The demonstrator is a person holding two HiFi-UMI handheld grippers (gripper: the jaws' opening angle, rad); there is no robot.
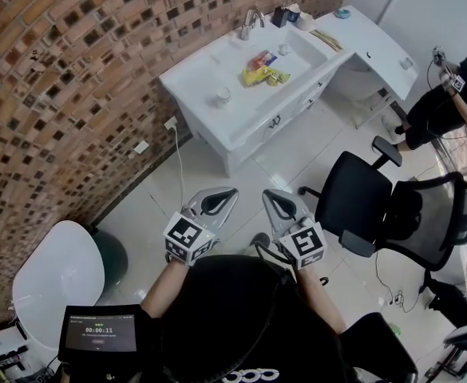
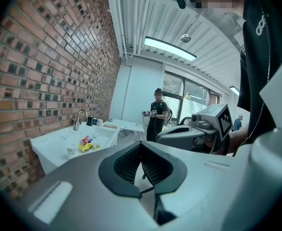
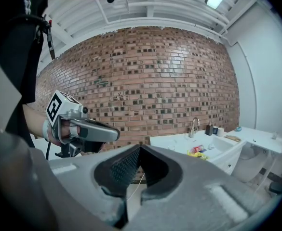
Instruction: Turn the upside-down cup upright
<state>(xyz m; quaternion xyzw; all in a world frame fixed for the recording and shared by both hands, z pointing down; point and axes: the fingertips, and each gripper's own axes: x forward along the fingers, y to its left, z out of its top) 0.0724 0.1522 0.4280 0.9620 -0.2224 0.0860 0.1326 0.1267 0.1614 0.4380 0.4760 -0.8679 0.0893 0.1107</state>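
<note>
A small white cup (image 1: 223, 96) stands mouth-down on the near left part of the white sink counter (image 1: 209, 66). In the left gripper view the cup (image 2: 71, 150) is small and far off on that counter. My left gripper (image 1: 227, 195) and right gripper (image 1: 271, 197) are held side by side over the floor, well short of the counter, pointing toward it. Both are shut with nothing between the jaws: the left gripper (image 2: 141, 144) and the right gripper (image 3: 140, 147) each show their pads meeting.
Yellow and red snack packets (image 1: 263, 73) lie in the basin by a tap (image 1: 251, 21). A black office chair (image 1: 381, 206) stands at my right. A white round seat (image 1: 57, 274) and a dark green bin (image 1: 115, 254) are at my left by the brick wall. Another person (image 1: 449, 102) stands far right.
</note>
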